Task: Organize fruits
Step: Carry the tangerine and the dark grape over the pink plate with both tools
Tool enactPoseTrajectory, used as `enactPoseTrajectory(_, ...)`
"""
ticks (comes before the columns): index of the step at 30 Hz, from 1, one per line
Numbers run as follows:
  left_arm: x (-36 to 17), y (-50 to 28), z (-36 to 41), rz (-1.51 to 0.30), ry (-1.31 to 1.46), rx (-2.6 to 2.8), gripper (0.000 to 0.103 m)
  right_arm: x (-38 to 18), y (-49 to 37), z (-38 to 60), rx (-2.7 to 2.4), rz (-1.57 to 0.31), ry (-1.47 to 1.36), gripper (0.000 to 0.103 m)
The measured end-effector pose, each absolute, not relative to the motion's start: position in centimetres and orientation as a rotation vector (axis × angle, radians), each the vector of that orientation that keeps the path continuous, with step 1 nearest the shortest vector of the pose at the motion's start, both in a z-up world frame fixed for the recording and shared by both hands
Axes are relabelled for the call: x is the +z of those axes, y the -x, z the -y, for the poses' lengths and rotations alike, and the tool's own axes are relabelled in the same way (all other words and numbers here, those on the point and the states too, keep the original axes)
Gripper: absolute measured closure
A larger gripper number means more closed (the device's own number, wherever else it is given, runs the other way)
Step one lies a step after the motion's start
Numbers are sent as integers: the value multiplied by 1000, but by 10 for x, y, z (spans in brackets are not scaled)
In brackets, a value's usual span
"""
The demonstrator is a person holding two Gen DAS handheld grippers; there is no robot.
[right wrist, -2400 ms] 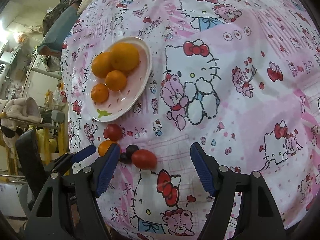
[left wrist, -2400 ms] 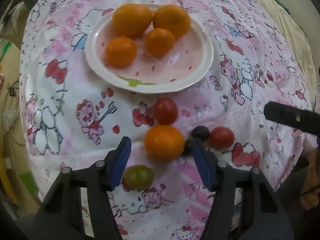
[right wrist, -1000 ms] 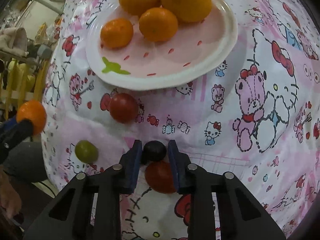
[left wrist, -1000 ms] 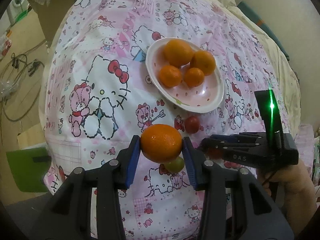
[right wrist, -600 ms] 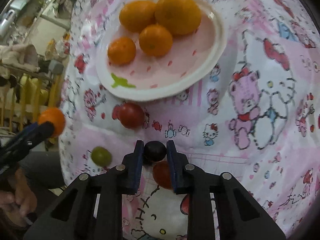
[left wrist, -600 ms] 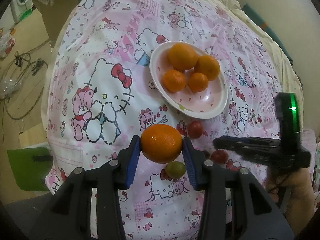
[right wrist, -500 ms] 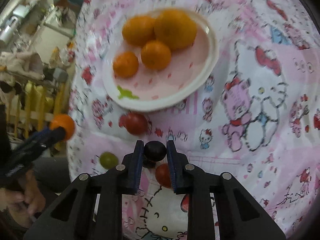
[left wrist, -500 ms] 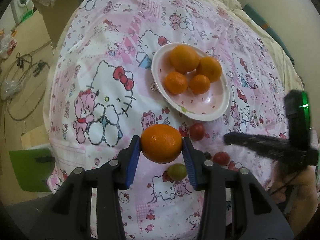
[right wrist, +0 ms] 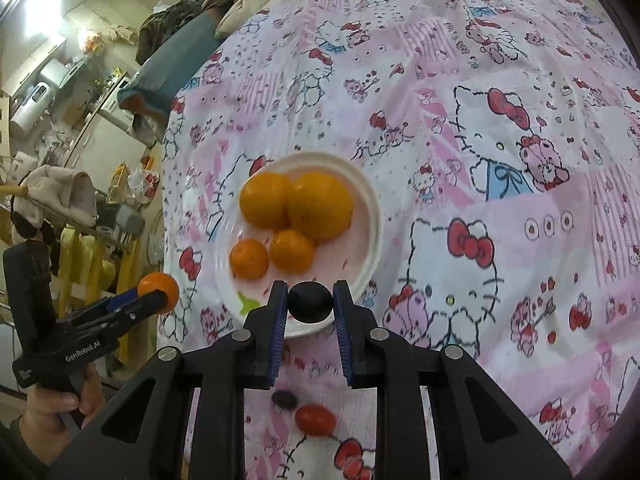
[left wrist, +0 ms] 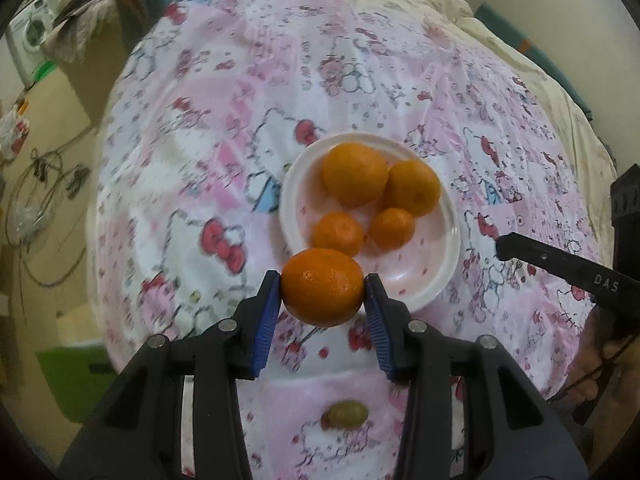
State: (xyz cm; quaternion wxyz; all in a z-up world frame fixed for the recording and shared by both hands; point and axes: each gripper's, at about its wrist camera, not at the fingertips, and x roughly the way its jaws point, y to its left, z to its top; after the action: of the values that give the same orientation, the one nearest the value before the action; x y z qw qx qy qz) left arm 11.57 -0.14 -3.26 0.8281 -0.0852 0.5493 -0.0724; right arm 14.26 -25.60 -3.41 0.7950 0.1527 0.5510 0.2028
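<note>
The cloth point(right wrist: 500, 128) is pink and white, printed with red-bowed cartoon cats and bears. The plate point(left wrist: 436, 276) is pale pink with small red flecks and one green mark. Four oranges point(left wrist: 355, 174) on it are orange. The gripper pads point(left wrist: 267, 322) are blue.

We record the left hand-held gripper point(left wrist: 323, 295): black frame, blue finger pads point(left wrist: 266, 320), jaws closed against both sides of a round orange mandarin point(left wrist: 322, 286), which sits clamped between the pad tips and lifted clear of the bed cover. In the right wrist view we see the person's left hand point(right wrist: 60, 400) wrapped around its black handle, gripper pointing up and to the right.

The right hand-held gripper point(right wrist: 310, 303), same build, has its jaws pressed on a small dark round fruit point(right wrist: 310, 302) held at the pad tips. From the left wrist view we see only its black finger, side on, at the right edge.
</note>
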Motion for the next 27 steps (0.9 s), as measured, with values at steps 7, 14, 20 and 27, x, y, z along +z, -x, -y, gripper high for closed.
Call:
enactPoseTrajectory(7, -49, -143, 20, -1158, 129, -180, 65, -56, -165, 242, 443, -1215, -355, 79)
enactPoseTrajectory(14, -66, -164, 39, -1171, 84, -202, 65, -71, -178, 233, 452, -1231, -371, 78)
enactPoseTrajectory(20, -71, -179, 43, -1164, 92, -220, 65, -87, -182, 235, 443, -1272, -399, 78)
enactPoseTrajectory(27, -76, -186, 55, -1174, 72, -235, 64, -96, -182, 238, 430, -1298, -416, 78)
